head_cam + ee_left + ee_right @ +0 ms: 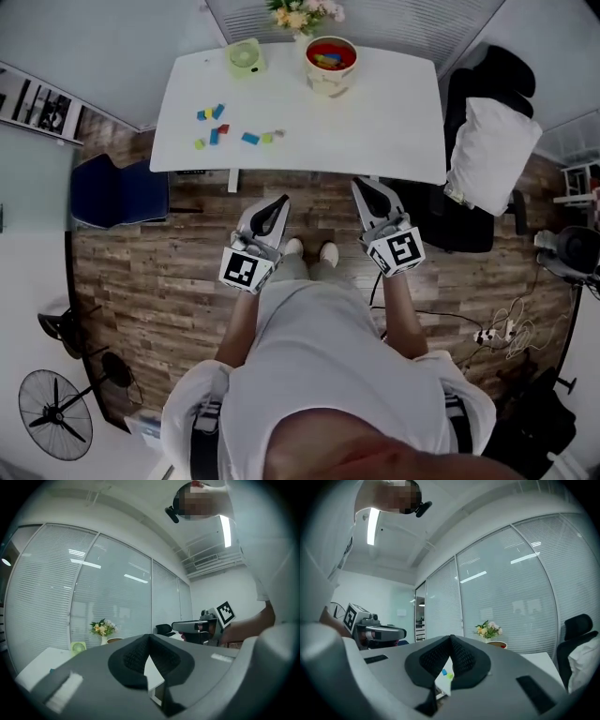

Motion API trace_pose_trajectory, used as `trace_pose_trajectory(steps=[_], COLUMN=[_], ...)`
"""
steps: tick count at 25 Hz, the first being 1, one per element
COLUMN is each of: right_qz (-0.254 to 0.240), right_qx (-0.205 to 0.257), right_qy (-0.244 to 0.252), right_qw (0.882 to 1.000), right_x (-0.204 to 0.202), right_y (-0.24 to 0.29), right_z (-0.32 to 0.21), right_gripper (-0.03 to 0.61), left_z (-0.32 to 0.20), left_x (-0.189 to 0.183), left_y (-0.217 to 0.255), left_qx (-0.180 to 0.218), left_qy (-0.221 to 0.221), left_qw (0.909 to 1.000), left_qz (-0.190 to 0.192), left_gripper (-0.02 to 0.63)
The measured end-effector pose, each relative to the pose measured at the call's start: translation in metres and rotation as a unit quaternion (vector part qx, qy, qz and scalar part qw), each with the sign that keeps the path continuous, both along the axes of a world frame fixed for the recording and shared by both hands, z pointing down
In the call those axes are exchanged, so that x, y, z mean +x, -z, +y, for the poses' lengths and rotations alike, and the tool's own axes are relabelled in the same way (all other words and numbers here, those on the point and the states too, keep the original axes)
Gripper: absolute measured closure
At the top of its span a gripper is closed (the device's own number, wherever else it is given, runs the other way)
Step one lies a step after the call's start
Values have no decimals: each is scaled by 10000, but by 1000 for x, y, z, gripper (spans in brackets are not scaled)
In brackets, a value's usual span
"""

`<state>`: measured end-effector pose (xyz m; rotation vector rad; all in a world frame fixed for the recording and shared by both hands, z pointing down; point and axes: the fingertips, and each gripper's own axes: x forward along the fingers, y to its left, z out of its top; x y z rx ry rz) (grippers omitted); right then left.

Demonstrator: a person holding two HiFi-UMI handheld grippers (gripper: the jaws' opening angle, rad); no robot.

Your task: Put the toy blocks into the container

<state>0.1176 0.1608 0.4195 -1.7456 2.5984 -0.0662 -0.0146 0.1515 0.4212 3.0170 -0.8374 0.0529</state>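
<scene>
Several small toy blocks point(230, 127), blue, green, red and yellow, lie scattered on the left part of the white table point(375, 122). The container, a round bowl with a red inside point(330, 58), stands at the table's far edge with some blocks in it. Both grippers hang over the wooden floor, short of the table's near edge. My left gripper point(281, 201) is shut and holds nothing, its tips meeting point(149, 637). My right gripper point(359, 184) is also shut and empty point(451, 638). Below the right tips a blue and a green block point(446, 674) show on the table.
A small green fan point(246, 58) and a vase of flowers point(302, 13) stand by the bowl. A black office chair with a white pillow point(492, 150) is right of the table, a blue chair point(117, 192) left. A floor fan point(54, 412) and cables point(502, 328) are on the floor.
</scene>
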Motion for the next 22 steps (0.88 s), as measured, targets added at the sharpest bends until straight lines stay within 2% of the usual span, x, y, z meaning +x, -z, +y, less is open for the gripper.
trace_pose_trajectory(steps=[5, 8, 12, 15, 18, 22], right_qz=[404, 540, 477, 332, 309, 375], right_qx=[49, 53, -33, -42, -88, -107], right_qy=[-28, -139, -306, -323, -289, -250], right_qw=[9992, 9984, 9984, 9989, 9991, 9989], right_x=[-27, -49, -92, -129, -156, -175], right_y=[3, 1, -4, -5, -4, -1], right_z=[46, 66, 97, 130, 157, 174], right_gripper=[578, 578, 578, 578, 578, 578], left_z=[29, 51, 88, 116, 135, 149], left_x=[-7, -18, -69, -115, -149, -179], left_y=[-2, 12, 14, -2, -5, 0], left_qx=[233, 356, 295, 144, 40, 154], left_qy=[-265, -468, -368, -312, -292, -279], left_qw=[9993, 9980, 9977, 9989, 9989, 9989], left_qz=[-80, 237, 487, 311, 377, 333], left_gripper=[617, 617, 617, 617, 617, 617])
